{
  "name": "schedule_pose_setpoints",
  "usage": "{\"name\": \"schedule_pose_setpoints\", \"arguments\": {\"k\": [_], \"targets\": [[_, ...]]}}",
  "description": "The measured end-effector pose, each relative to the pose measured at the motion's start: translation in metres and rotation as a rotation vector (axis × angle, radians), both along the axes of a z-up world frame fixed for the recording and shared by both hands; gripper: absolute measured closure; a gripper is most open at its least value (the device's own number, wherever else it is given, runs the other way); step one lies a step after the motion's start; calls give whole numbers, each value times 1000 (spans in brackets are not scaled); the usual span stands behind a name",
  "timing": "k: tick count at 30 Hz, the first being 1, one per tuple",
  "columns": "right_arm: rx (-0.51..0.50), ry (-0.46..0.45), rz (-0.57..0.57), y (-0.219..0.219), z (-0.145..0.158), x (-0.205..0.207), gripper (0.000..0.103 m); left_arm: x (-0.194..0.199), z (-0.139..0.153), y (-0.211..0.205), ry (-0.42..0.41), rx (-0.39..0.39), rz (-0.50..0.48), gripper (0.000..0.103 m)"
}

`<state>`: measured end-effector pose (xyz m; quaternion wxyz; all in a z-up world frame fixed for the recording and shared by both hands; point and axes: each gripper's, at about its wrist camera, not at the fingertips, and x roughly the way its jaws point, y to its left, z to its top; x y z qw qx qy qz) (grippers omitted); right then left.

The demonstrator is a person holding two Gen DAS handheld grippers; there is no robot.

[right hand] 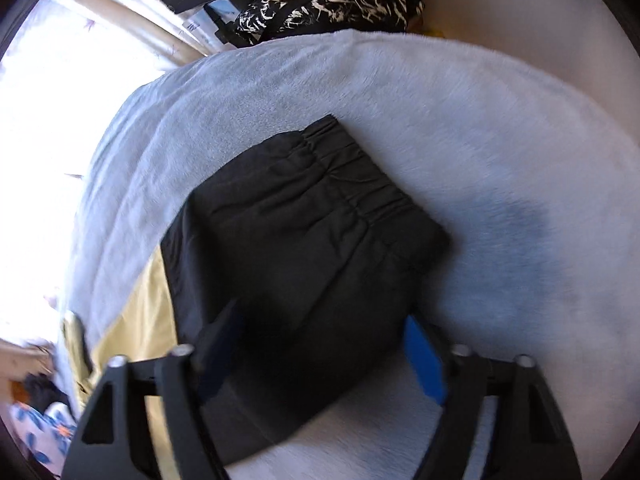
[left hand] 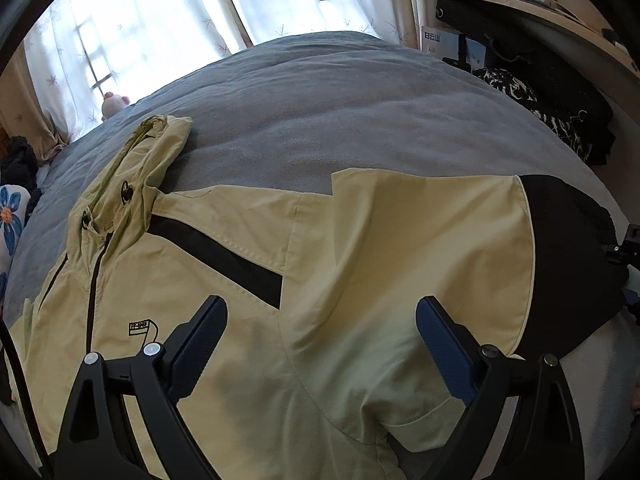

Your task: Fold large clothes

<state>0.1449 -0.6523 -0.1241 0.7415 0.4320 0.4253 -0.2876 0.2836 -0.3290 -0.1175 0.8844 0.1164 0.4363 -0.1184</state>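
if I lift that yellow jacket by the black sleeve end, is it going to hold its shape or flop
Probably flop: the jacket lies in soft creases on the blanket, so it looks thin and limp. The gathered cuff seems elasticated, likely giving grip. The right tool is open over the sleeve.

Home bedroom, grey blanket-covered bed [left hand: 320,92], curtained window [left hand: 160,12], cluttered shelf [left hand: 520,4], plush toy [left hand: 114,104]

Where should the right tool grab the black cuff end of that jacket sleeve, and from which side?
Take the black sleeve end by its gathered elastic cuff. That ridged band is the thickest part and its outer edge lies free on the grey blanket. The right tool is open and already points along the sleeve, so probably slide one finger under that edge from the blanket side.
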Motion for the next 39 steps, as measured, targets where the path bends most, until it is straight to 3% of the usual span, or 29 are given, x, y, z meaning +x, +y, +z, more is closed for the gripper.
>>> {"name": "schedule_pose_setpoints", "arguments": {"k": [1, 2, 3, 7, 10, 15, 19, 23, 26, 28, 32, 39], "targets": [[2, 4, 5, 0, -2, 3, 64, -1, 1, 2, 8, -7, 1, 8], [10, 1, 15, 0, -5, 5, 88, -2, 2, 4, 17, -17, 3, 8], [32, -19, 25, 1, -6, 7, 95, -3, 4, 8, 20, -25, 7, 8], [-74, -75, 35, 16, 21, 10, 97, -9, 19, 33, 1, -50, 26, 8], [-181, -181, 104, 49, 66, 15, 97, -17, 39, 65, -23, -87, 59, 8], [-316, -376, 376, 151, 151, 21, 97, -32, 72, 132, -46, -158, 120, 8], [-399, -459, 658, 264, 184, 17, 97, -49, 94, 189, -100, -184, 179, 8], [-454, -422, 850, 353, 160, 16, 96, -69, 99, 251, -134, -176, 252, 8], [-498, -308, 972, 411, 113, 17, 92, -80, 84, 291, -105, -176, 297, 8], [-503, -216, 1043, 439, 73, 13, 83, -85, 65, 315, -64, -178, 328, 8], [-453, -153, 1096, 466, 36, -11, 65, -92, 31, 341, 43, -222, 351, 8], [-395, -156, 1018, 450, 39, -39, 63, -100, 8, 333, 130, -392, 250, 8]]}}
